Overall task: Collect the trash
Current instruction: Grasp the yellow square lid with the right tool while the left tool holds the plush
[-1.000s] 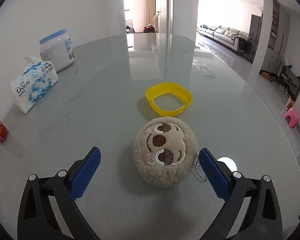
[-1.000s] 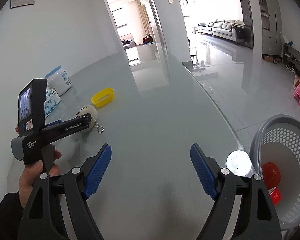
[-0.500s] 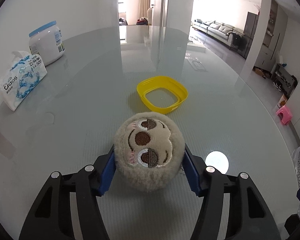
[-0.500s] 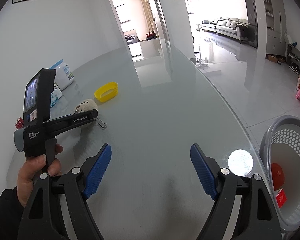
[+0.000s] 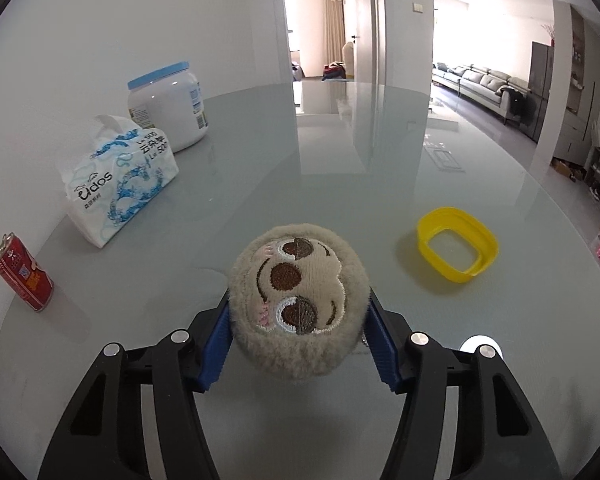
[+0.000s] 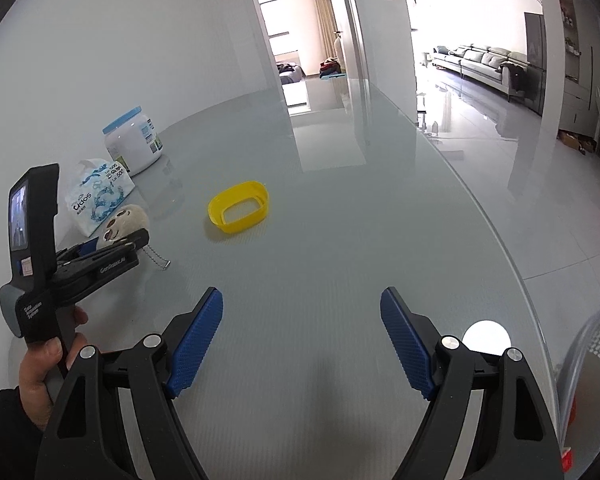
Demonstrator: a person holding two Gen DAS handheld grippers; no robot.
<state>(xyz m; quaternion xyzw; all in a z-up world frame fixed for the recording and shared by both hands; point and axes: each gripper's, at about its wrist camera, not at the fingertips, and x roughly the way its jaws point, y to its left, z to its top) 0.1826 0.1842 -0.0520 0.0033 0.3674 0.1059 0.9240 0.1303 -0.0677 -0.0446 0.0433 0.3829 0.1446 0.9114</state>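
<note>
Right gripper (image 6: pixel 302 336) jaws wide apart above glass table (image 6: pixel 340 240). Left gripper (image 6: pixel 116 246) clamps plush toy (image 6: pixel 124 220); keychain dangling. Yellow ring (image 6: pixel 239 208) near. Basket (image 6: pixel 592 368) at table's edge.

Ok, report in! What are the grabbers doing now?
Left gripper shut on plush sloth toy. Right gripper open, holding nothing. Yellow ring on table, off to one side.

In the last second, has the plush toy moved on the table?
Yes. In the right wrist view the plush toy now sits in front of the tissue pack, farther from the yellow lid.
</note>
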